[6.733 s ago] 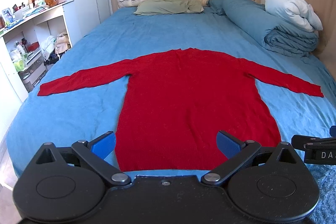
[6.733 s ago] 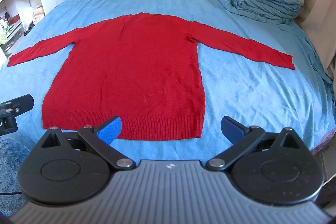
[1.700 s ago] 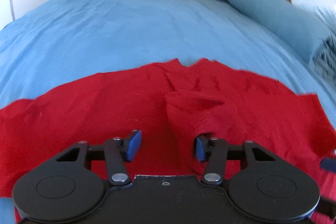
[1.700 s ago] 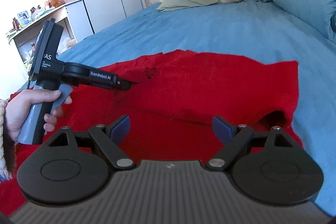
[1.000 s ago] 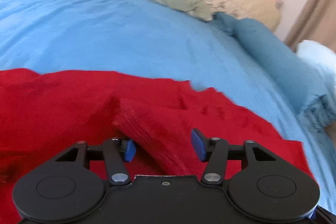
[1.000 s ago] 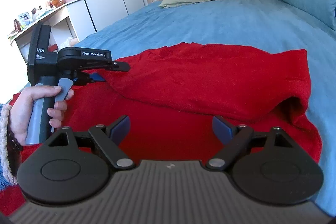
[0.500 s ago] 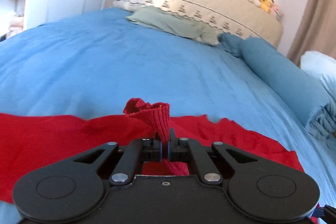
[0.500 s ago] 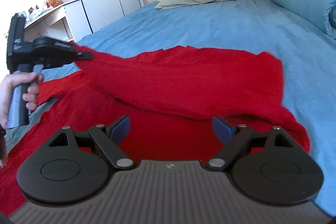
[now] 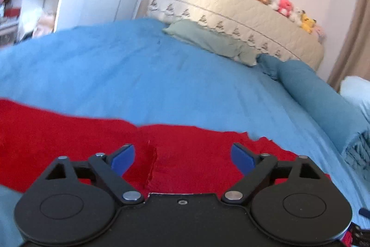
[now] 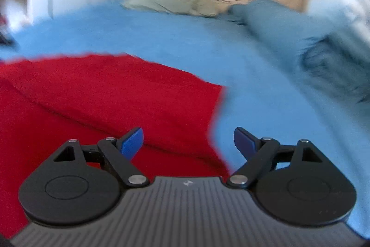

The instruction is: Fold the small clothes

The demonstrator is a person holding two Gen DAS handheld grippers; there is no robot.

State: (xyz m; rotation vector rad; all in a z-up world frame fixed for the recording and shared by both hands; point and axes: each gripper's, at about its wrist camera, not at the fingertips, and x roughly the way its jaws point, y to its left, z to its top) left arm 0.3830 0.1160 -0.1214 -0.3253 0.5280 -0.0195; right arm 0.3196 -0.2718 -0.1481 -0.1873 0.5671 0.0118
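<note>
On the blue bed (image 9: 161, 75), the red sweater (image 9: 196, 154) is laid partly folded; both tools, left tool (image 9: 182, 155) and right tool (image 10: 188, 140), are held spread apart, gripping nothing, apparently so another edge can be picked.

Red knit sweater (image 9: 189, 149) lies across the lower half of the left wrist view, spread on the blue bed (image 9: 143, 75); a folded layer overlaps it, its raw edge running upright at lower centre. In the right wrist view the sweater (image 10: 111, 98) fills the lower left, a diagonal fold crease across it, right edge at frame centre.
</note>
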